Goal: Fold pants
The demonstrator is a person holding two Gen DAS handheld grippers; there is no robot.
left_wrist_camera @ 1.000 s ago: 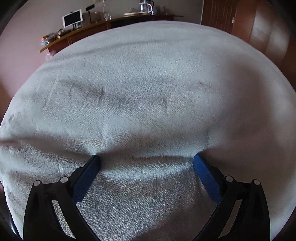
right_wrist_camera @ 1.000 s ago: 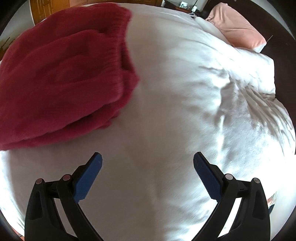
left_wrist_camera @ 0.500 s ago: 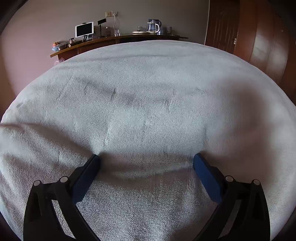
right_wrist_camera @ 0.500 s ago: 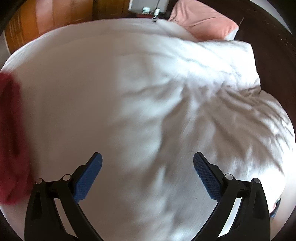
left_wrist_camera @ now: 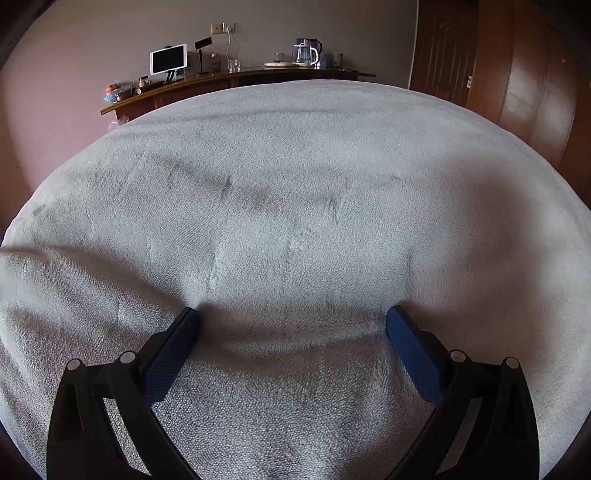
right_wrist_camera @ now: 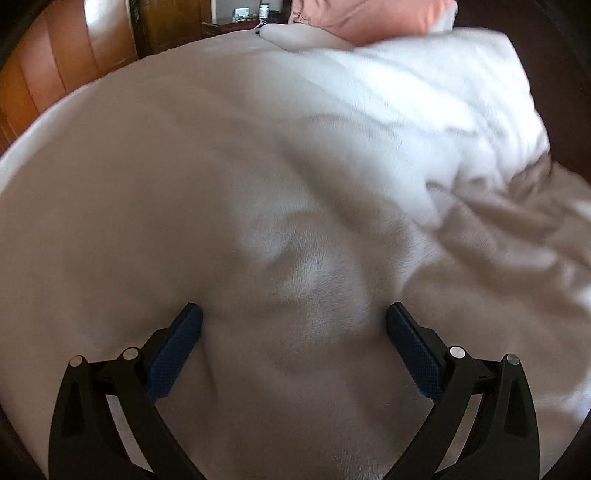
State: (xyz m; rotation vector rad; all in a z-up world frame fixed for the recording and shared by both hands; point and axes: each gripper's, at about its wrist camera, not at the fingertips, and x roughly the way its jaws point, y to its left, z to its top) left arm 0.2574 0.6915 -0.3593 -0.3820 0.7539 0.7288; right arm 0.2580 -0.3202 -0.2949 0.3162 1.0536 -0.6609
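Observation:
No pants show in either view at this moment. My left gripper (left_wrist_camera: 293, 314) is open, its blue pads pressed down onto the fluffy white bed cover (left_wrist_camera: 295, 206) with nothing between them. My right gripper (right_wrist_camera: 294, 312) is also open, low over the white cover (right_wrist_camera: 184, 184), and holds nothing. The right wrist view is motion-blurred.
A crumpled white duvet (right_wrist_camera: 443, 99) and a pink pillow (right_wrist_camera: 369, 16) lie at the head of the bed. A nightstand (right_wrist_camera: 236, 24) stands behind. In the left wrist view a wooden sideboard (left_wrist_camera: 236, 79) carries a screen (left_wrist_camera: 168, 63) and a kettle (left_wrist_camera: 306, 54); wooden wardrobe doors (left_wrist_camera: 517, 81) are at right.
The right gripper has swung away to the right: the folded red pants slid out of its view to the left, and the pillow end came in. The left gripper tilted up slightly.

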